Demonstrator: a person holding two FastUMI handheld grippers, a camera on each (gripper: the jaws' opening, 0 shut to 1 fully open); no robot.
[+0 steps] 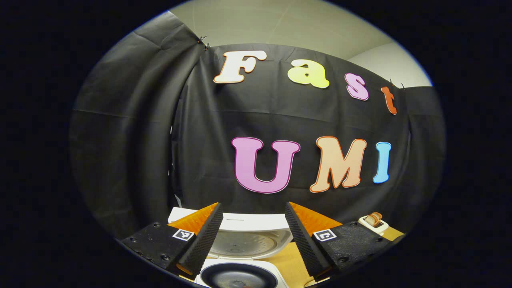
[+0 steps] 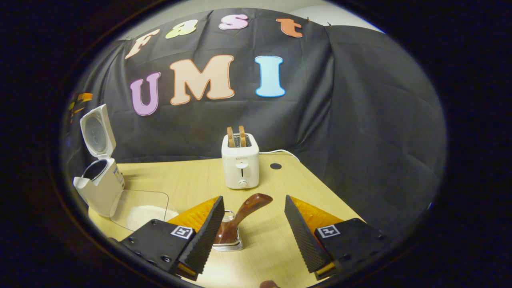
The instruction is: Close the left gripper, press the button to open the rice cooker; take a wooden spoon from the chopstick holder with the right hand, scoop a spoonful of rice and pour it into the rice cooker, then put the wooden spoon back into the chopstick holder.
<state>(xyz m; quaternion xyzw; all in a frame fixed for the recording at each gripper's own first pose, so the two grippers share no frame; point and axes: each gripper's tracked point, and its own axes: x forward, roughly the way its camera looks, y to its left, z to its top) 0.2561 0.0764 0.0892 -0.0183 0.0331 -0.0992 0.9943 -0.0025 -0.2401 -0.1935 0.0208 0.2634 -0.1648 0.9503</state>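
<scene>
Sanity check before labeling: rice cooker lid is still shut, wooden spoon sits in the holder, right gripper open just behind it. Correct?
Not quite: the rice cooker lid is open, standing upright, as the right gripper view shows. The rest holds: the wooden spoon sits in the holder, and the right gripper is open just behind it.

Rice cooker (image 1: 244, 256) cut off by the lower edge of the left gripper view, its pot half hidden there, its sides masked by the left gripper (image 1: 253, 236). In the right gripper view, wooden spoon (image 2: 240, 218) bowl hidden behind one finger (image 2: 204, 240), chopstick holder (image 2: 230, 240) partly covered too. Clear rice container (image 2: 140, 210) clipped behind the same finger; label on the toaster (image 2: 240, 166) too small to tell.
</scene>
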